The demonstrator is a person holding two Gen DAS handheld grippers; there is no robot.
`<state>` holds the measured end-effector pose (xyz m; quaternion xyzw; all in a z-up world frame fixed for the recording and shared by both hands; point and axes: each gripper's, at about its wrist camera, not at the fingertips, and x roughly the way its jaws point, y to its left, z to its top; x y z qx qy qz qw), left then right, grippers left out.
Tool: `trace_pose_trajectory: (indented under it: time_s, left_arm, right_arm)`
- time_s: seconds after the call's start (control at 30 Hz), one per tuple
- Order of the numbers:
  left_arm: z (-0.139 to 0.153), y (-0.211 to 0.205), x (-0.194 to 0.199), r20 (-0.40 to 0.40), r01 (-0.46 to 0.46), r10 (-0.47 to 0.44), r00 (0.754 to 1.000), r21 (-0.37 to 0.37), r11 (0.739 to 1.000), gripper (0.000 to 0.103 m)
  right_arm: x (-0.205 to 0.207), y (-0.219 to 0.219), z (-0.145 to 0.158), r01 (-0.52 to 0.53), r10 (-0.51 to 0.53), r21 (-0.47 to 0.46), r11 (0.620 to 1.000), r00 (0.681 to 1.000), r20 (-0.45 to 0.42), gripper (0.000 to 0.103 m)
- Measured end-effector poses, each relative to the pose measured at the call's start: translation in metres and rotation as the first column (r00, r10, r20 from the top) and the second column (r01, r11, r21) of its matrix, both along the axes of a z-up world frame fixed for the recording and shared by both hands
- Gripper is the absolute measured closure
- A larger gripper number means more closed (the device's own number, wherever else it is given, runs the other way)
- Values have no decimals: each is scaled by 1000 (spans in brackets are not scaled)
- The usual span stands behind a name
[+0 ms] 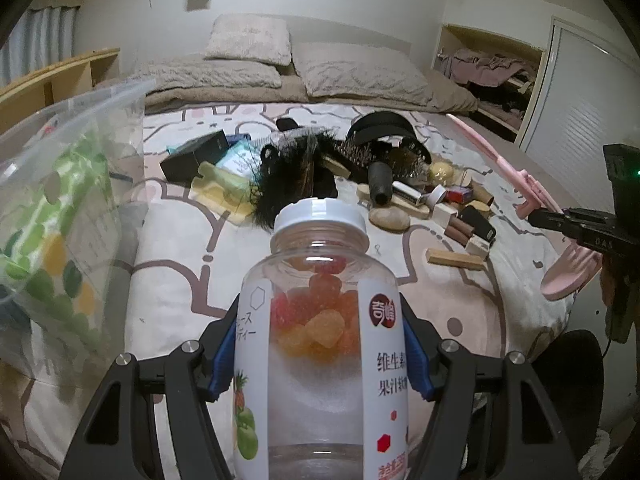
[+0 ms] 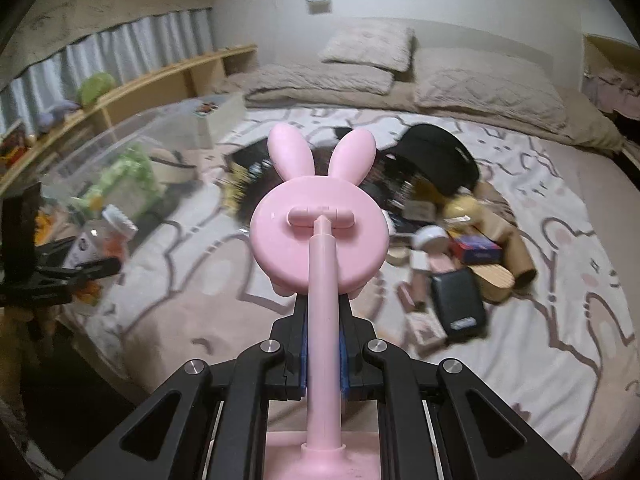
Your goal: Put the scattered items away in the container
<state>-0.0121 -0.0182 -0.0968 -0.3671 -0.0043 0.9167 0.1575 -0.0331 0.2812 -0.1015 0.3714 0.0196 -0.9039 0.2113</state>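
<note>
My left gripper [image 1: 320,344] is shut on a clear gummy bottle [image 1: 320,320] with a white cap, held above the bed's near edge; it also shows in the right wrist view [image 2: 96,240]. My right gripper [image 2: 323,344] is shut on the stem of a pink bunny-eared stand [image 2: 320,236], held above the bed; the stand also shows in the left wrist view [image 1: 532,196]. The clear plastic container [image 1: 60,160] stands at the left on the bed, with a green dotted item inside; it also shows in the right wrist view [image 2: 132,148].
A pile of scattered items lies mid-bed: a black box [image 1: 196,156], a black feathery piece [image 1: 288,176], a hairbrush [image 1: 372,168], a black cap [image 2: 436,160], wooden blocks [image 1: 456,258], small boxes and tubes [image 2: 476,250]. Pillows [image 1: 248,40] lie behind. A wooden shelf [image 2: 160,84] runs along the left.
</note>
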Motion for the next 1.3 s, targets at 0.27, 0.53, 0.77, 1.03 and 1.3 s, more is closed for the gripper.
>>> trace_pose_trajectory:
  time_s: [0.27,0.53,0.77,1.03,1.3]
  left_arm:
    - [24,-5,0,-41,6,-5,999,29,1000,35]
    - [58,-27,-5,-72,-17,21,997,57,998,35]
    - [107,-70,-4,-198,-111,117,973,40,993,35]
    - [138,-122,-4,-287,-254,236,928,-26,967,35]
    - [124,-169,-27,-222,-356,329,918,-92,930,35]
  right_arm:
    - [-1,-29,28,-66,62,-77,995,997,-56,91]
    - [-5,-64,63,-152,136,-127,980,983,-122,91]
    - [-10,-95,97,-224,183,-200,954,962,-205,91]
    - [-15,-134,116,-307,260,-215,927,940,-223,91]
    - [-18,-167,121,-360,315,-214,908,924,-218,91]
